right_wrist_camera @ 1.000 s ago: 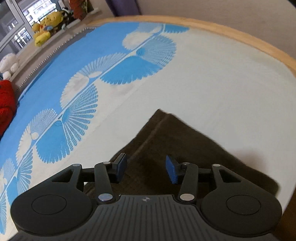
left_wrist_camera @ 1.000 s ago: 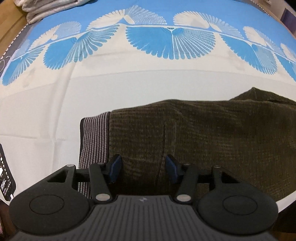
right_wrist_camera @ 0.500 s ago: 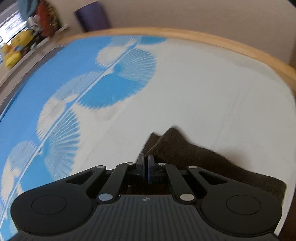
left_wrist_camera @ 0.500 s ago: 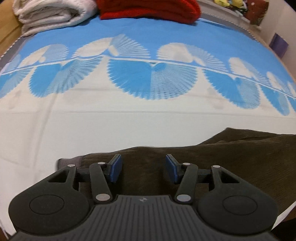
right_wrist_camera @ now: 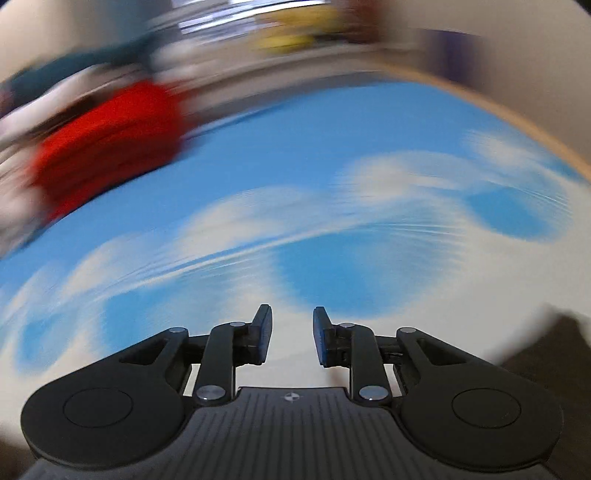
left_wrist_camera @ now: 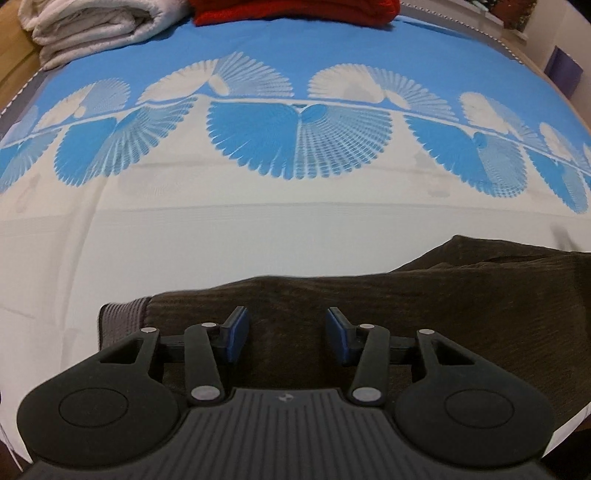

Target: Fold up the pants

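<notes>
The bed (left_wrist_camera: 155, 236) is covered by a sheet, plain white toward the near side and blue toward the far side, with a band of blue and white fan shapes (left_wrist_camera: 299, 136) running across where the two colours meet. The dark brown pants (left_wrist_camera: 424, 306) lie flat on the white part at the near edge, their grey ribbed waistband (left_wrist_camera: 122, 317) at the left end. On the far blue part, a folded white blanket (left_wrist_camera: 96, 26) sits at the left corner, with a red folded cloth (left_wrist_camera: 295, 9) just beside it. In the blurred right wrist view, the red cloth (right_wrist_camera: 110, 147), the bed's wooden rim (right_wrist_camera: 517, 122) and a dark corner of the pants (right_wrist_camera: 546, 350) show.
</notes>
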{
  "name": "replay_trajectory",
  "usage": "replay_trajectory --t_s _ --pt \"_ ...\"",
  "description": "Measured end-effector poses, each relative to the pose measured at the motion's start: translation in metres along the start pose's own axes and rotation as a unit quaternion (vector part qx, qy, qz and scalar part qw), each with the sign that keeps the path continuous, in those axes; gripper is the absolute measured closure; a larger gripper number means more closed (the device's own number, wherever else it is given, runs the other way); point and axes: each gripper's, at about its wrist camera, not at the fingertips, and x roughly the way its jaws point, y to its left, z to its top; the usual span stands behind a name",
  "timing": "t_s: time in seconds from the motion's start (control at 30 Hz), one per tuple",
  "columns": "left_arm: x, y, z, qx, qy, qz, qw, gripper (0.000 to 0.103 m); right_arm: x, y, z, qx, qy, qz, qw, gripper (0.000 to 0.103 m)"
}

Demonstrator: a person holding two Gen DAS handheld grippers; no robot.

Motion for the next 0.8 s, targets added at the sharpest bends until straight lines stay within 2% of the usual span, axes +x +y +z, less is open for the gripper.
replay_trajectory --t_s 0.1,0.17,0.23,0.37,0.5,0.6,0.8 --pt "0.0 0.007 -0.004 -0.007 0.003 0.003 1.0 0.051 0.023 0.075 -0.017 -0.065 0.057 0.122 0.989 0.071" --pt "-0.002 0.01 -0.005 -0.009 0.003 0.004 0.9999 0.051 0.041 0.108 -0.025 -0.08 0.095 0.168 0.978 0.069" --pt "-0.003 0.01 -0.006 -0.011 0.003 -0.001 0.9999 0.051 0.065 0.134 -0.035 -0.069 0.143 0.193 0.968 0.066" --pt "-0.003 0.005 -0.004 -0.007 0.001 -0.007 1.0 0.051 0.107 0.164 -0.053 -0.041 0.223 0.184 0.956 0.064" --pt "-0.001 0.0 -0.002 0.005 0.003 -0.012 0.9999 0.051 0.133 0.176 -0.067 -0.017 0.305 0.165 0.938 0.062" --pt "-0.001 -0.002 -0.001 0.012 0.003 -0.013 0.9998 0.051 0.137 0.183 -0.065 -0.022 0.324 0.18 0.929 0.056" --pt "-0.002 0.002 0.001 0.006 -0.001 -0.015 0.9999 0.051 0.138 0.19 -0.07 -0.028 0.336 0.199 0.92 0.055"
